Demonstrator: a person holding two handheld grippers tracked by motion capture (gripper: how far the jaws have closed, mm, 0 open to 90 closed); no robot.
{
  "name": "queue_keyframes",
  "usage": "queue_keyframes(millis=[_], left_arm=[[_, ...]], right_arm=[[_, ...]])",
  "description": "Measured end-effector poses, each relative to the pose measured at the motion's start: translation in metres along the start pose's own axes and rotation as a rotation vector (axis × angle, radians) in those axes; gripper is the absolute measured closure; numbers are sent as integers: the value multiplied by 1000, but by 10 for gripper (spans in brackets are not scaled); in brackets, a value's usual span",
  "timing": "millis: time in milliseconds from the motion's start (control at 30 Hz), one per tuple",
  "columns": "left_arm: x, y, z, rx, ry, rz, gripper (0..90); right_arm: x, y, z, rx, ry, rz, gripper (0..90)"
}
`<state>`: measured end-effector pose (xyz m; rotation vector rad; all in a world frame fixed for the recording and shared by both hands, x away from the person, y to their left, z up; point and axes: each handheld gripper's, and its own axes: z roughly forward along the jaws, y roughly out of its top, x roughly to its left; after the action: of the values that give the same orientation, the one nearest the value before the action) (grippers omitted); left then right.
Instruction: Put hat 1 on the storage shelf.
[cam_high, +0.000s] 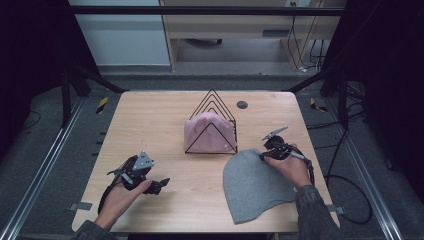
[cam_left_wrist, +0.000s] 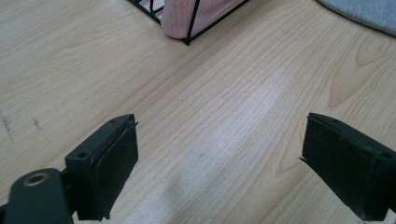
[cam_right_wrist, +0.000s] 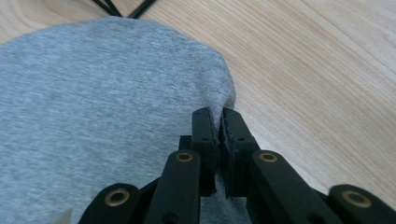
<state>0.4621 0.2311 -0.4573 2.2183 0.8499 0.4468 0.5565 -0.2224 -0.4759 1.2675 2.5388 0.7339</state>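
On the table (cam_high: 165, 125), at this moment:

Grey hat: a grey hat (cam_high: 252, 185) is lying flat on the near right part of the table, its rounded top pointing toward the rack and its edge just short of it.

Right gripper: the right gripper (cam_right_wrist: 218, 119) is pinching the hat's edge; the jaws are pressed together with a fold of grey cloth rising between them. In the high view it (cam_high: 264, 154) is sitting at the hat's far right edge, with the person's hand behind it.

Left gripper: the left gripper (cam_left_wrist: 219, 154) is hovering over bare wood, its jaws spread wide with nothing between them. In the high view it (cam_high: 161, 184) is lying at the near left, well apart from the hat.

Rack: a black wire rack (cam_high: 212, 102) is standing mid-table.

Pink hat: a pink hat (cam_high: 207, 134) is sitting inside the rack.
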Motion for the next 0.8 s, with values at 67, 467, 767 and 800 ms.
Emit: queue_keyframes(millis=[67, 467, 767, 800], left_arm=[[0, -1, 2, 8, -5, -6, 101], [1, -4, 10, 48, -88, -34, 94], [-4, -2, 10, 21, -142, -13, 86], [-4, -2, 10, 20, -144, -9, 86]], right_arm=[[1, -1, -3, -19, 11, -11, 857], [33, 3, -43, -171, 81, -102, 859], [71, 12, -78, -293, 109, -210, 860], [76, 14, -81, -304, 108, -225, 860]])
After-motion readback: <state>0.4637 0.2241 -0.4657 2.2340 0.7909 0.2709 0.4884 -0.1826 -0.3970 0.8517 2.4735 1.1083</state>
